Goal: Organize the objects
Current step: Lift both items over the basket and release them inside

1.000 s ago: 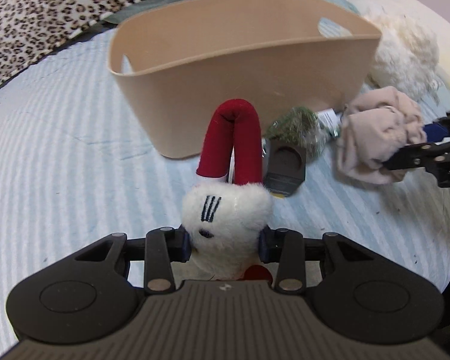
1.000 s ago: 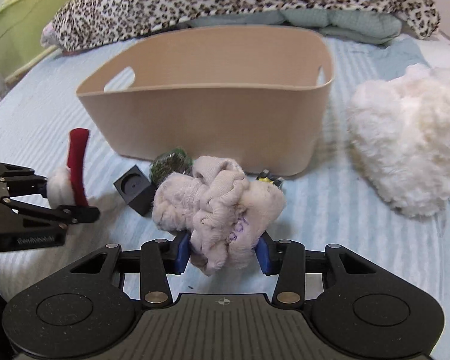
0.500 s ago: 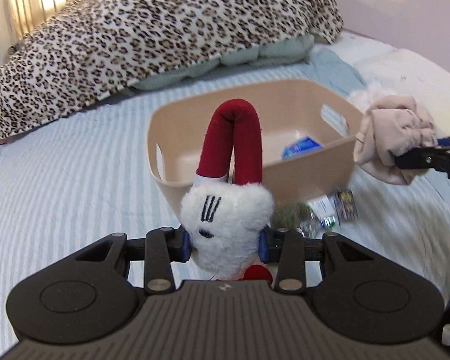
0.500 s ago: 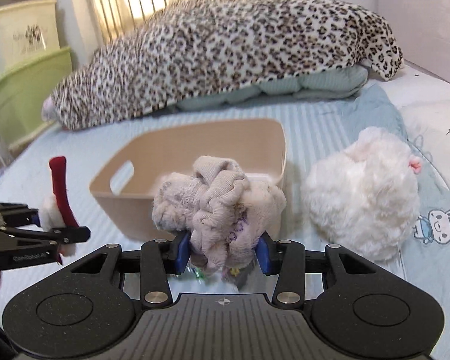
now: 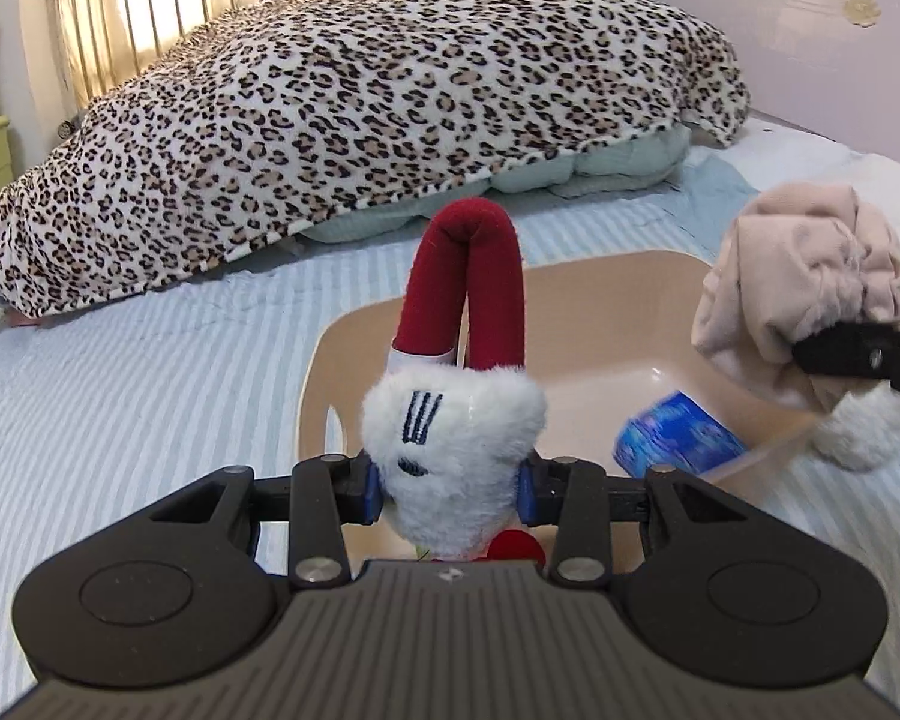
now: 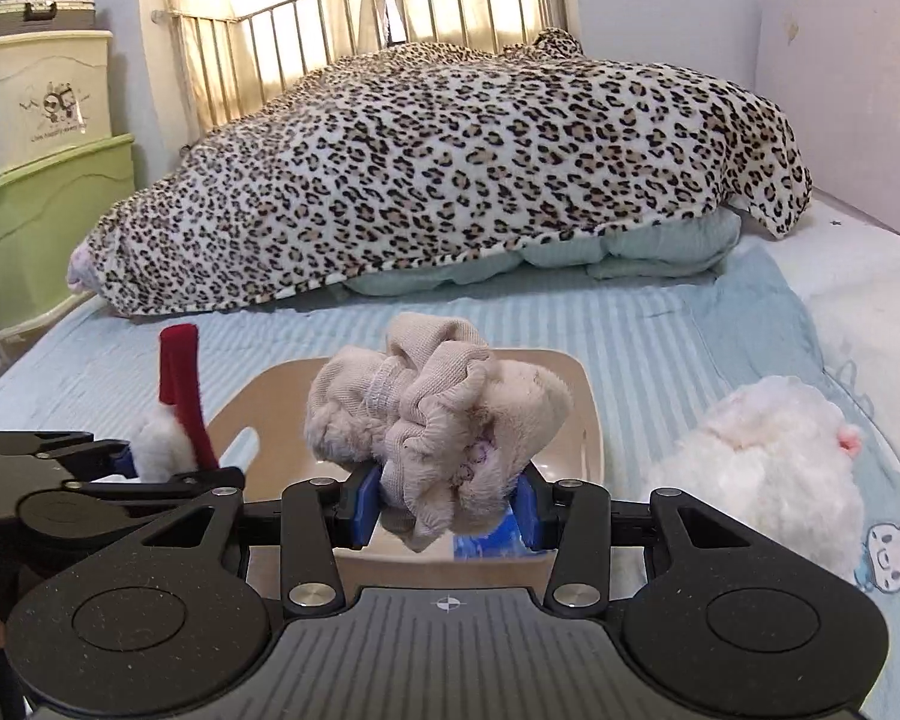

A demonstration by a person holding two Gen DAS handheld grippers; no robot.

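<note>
The left gripper (image 5: 450,489) has its jaws clamped on a white plush toy with a red loop (image 5: 453,426), held above the near left rim of the beige plastic basket (image 5: 600,294). The right gripper (image 6: 448,507) has its jaws clamped on a balled beige sock bundle (image 6: 432,414), held over the basket's right side. A blue packet (image 5: 678,441) lies inside the basket, which sits on the striped bed (image 5: 150,372). A fluffy white plush animal (image 6: 768,456) rests just right of the basket, and a leopard-print blanket (image 6: 450,180) lies beyond.
</note>
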